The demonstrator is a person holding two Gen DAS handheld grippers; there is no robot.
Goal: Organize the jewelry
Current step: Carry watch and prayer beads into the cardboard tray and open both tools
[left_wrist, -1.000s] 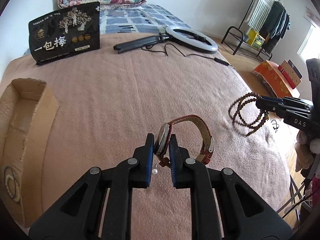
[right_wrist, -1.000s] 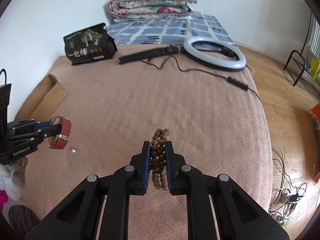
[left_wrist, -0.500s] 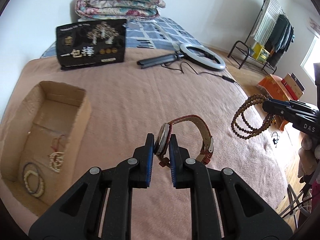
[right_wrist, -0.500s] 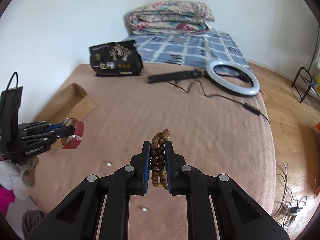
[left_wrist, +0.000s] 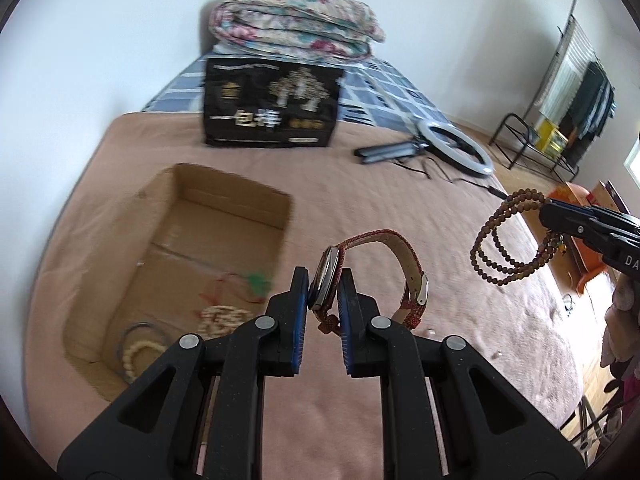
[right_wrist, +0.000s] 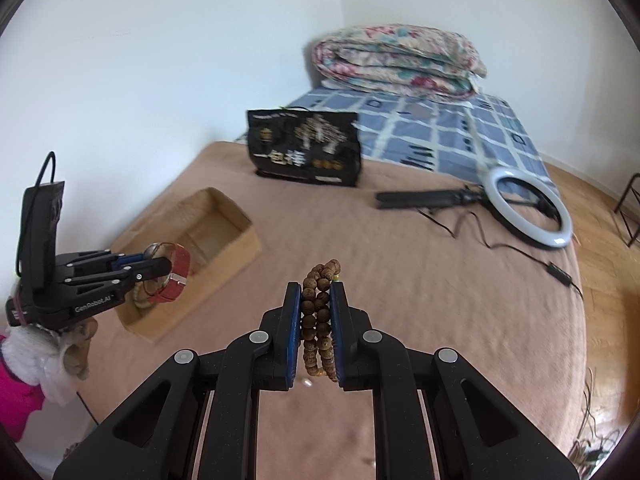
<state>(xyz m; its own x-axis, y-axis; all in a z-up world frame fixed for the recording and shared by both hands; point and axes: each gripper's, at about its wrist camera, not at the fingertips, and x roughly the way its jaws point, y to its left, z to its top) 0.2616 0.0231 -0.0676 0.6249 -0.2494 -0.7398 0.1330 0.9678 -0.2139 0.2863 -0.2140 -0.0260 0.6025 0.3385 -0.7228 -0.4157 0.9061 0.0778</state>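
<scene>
My left gripper [left_wrist: 323, 280] is shut on a red-strapped wristwatch [left_wrist: 384, 268], held above the brown blanket just right of an open cardboard box [left_wrist: 224, 200]. The box holds several bead bracelets [left_wrist: 140, 350] and a red cord piece [left_wrist: 228, 292]. My right gripper [right_wrist: 316, 296] is shut on a brown wooden bead bracelet [right_wrist: 320, 308], held in the air over the blanket. The bracelet also shows in the left wrist view [left_wrist: 504, 248], and the watch in the right wrist view [right_wrist: 172, 276], next to the box [right_wrist: 236, 248].
A black printed bag [left_wrist: 272, 108] stands behind the box. A ring light [right_wrist: 528, 208] with its stand and cable lies at the back right. A folded quilt [left_wrist: 296, 32] is at the headboard end. Small loose beads [left_wrist: 432, 332] lie on the blanket.
Both grippers have swung left toward the cardboard box, still holding the watch and the bead bracelet. The box now sits much closer to the left gripper.
</scene>
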